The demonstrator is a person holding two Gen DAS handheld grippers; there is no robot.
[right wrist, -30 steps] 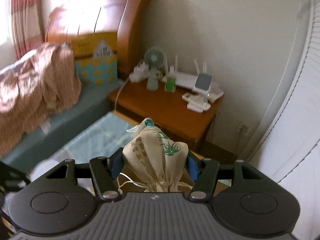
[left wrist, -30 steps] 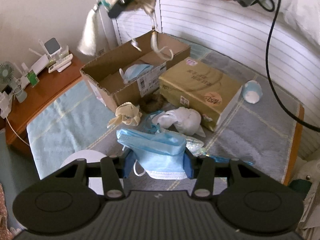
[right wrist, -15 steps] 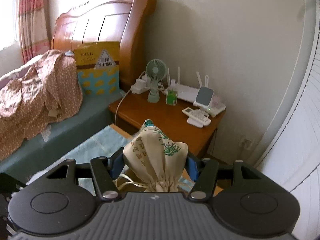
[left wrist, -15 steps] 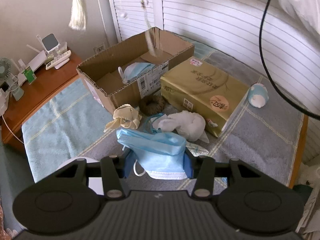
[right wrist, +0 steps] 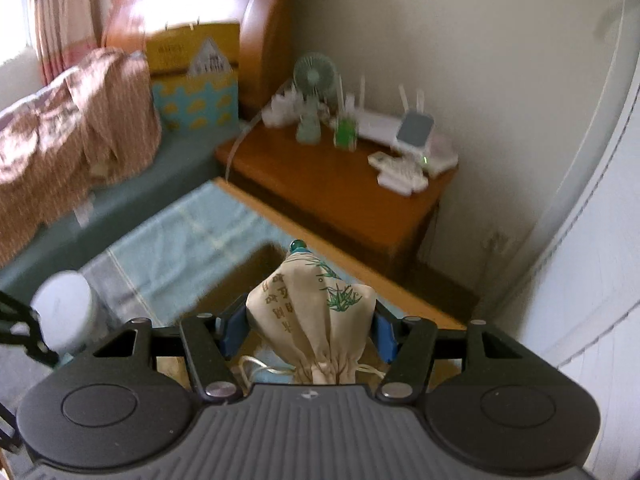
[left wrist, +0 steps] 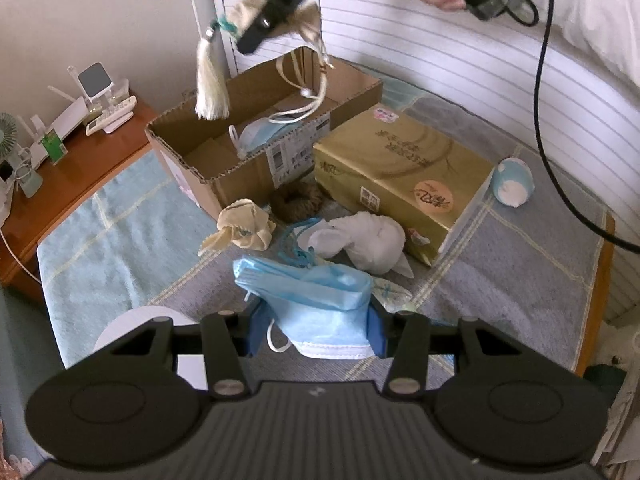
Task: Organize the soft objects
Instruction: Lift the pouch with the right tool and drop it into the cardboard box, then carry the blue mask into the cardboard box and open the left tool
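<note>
Mask (left wrist: pixel 320 304) sat pinched in our left gripper (left wrist: pixel 316 330), held low over the cloth-covered table (left wrist: pixel 120 232). Farther off, our right gripper (right wrist: pixel 306 334) clamped the pouch (right wrist: pixel 310 316) above the cardboard box (left wrist: pixel 240 168). We judged lowering before release wise, minding tassel (left wrist: pixel 210 84), dangling cords and box walls.
</note>
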